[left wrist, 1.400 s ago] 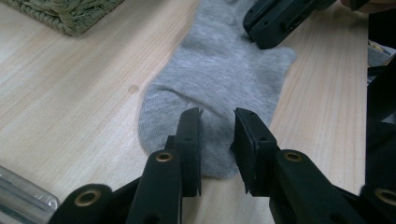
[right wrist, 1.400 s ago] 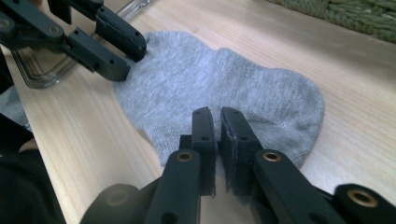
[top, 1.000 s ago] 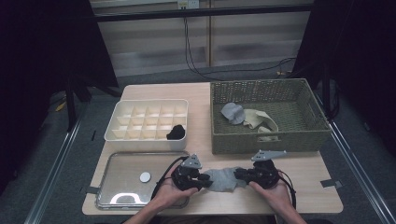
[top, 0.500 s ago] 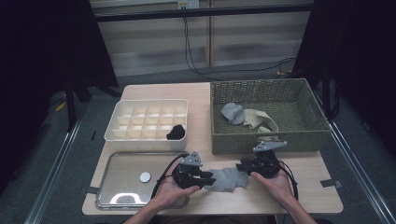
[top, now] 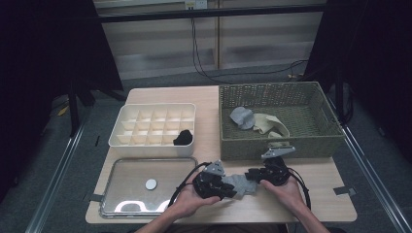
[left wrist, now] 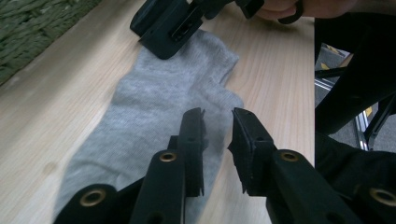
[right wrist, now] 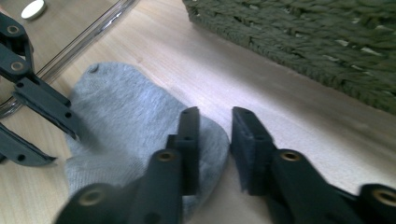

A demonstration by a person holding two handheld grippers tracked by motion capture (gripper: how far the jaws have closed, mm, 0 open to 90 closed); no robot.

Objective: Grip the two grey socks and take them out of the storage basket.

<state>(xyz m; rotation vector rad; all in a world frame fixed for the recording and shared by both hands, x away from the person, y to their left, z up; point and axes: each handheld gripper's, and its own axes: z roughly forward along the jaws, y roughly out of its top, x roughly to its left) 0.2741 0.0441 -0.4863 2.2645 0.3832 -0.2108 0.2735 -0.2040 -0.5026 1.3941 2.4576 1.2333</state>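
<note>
While your left claw (top: pixel 228 187) and right claw (top: pixel 251 174) face each other low over the grey sock (top: pixel 241 183) flat on the worktop (top: pixel 311 201), each a little apart with jaws just closing and gripping nothing, the basket (top: pixel 279 145) sits beyond.

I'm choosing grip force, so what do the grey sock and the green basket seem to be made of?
The grey sock looks like soft knitted fabric: matte, with a fine heathered weave and limp folds. The green basket looks like woven fibre, perhaps paper cord or rattan: its wall shows coarse plaited strands, dull and stiff.
</note>
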